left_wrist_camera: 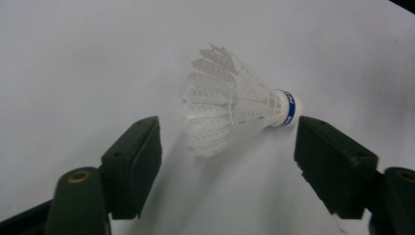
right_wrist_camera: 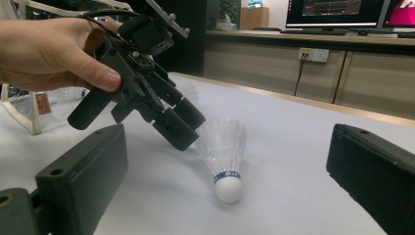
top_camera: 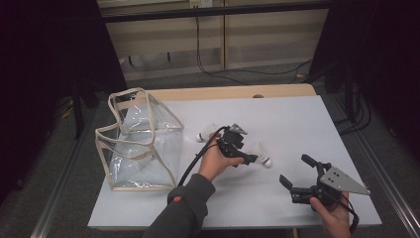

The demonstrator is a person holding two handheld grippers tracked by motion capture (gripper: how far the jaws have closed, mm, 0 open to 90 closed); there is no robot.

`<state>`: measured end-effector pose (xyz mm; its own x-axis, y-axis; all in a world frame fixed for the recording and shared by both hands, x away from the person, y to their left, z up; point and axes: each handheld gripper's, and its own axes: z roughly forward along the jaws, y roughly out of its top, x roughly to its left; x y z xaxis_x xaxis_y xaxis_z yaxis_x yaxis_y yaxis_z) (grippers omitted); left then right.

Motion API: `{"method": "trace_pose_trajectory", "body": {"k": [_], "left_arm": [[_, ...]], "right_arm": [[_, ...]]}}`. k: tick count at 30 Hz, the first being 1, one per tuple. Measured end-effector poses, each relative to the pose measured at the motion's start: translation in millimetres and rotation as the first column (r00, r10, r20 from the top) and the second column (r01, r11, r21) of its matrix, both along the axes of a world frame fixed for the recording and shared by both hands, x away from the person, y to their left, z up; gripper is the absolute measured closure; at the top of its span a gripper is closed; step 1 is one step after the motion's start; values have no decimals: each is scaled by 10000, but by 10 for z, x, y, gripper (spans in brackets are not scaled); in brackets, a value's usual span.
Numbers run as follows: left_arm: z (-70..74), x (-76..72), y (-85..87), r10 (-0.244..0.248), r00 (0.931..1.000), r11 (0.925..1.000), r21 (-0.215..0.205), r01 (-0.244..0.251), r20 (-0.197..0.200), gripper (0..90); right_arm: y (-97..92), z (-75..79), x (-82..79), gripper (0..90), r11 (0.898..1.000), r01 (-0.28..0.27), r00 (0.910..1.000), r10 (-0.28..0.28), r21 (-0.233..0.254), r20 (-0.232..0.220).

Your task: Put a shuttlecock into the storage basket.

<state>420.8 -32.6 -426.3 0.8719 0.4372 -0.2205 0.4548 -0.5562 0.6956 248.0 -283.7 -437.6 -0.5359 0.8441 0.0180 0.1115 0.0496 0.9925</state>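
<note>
in the high view we see the table [top_camera: 297, 124] with a clear plastic bag [top_camera: 141, 144] standing at its left part. to the right of the bag lies one white shuttlecock [top_camera: 205, 135], and farther right of the bag a second shuttlecock [top_camera: 262, 157] lies on its side. our left hand-held gripper [top_camera: 246, 159] is held right at this second shuttlecock, on the side facing the bag. our right hand-held gripper [top_camera: 292, 176] is held well to the right of the bag, near the table's front edge, apart from that shuttlecock, with its jaws spread and nothing between them.

in the left gripper view we look down on the second shuttlecock [left_wrist_camera: 235, 110] lying on the white table [left_wrist_camera: 73, 58]. it lies between the two jaws but a little beyond their tips; its cork end with a blue band points at the right jaw and comes very close to it. the jaws are parted and neither pad presses on it.

in the right gripper view the same shuttlecock [right_wrist_camera: 224, 159] lies with its cork towards us, framed by the spread jaws of the right hand-held gripper [right_wrist_camera: 230, 171], which pinch nothing. the left hand-held gripper [right_wrist_camera: 182, 128], in a hand [right_wrist_camera: 49, 54], comes down at the feather skirt, on the side where the bag [right_wrist_camera: 29, 112] stands.
</note>
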Motion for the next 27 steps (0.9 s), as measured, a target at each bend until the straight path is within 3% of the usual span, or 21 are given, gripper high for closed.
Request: {"method": "trace_pose_trajectory", "body": {"k": [12, 27], "left_arm": [[-2, 5, -57, -208, 9998, 9997, 103, 207, 61, 327], [-35, -8, -130, -382, 9993, 9992, -152, 381, -55, 429]], "right_arm": [[-2, 3, -1, 18, 10000, 8, 10000, -8, 19, -4], [-4, 3, -2, 18, 10000, 28, 10000, -28, 30, -11]]}}
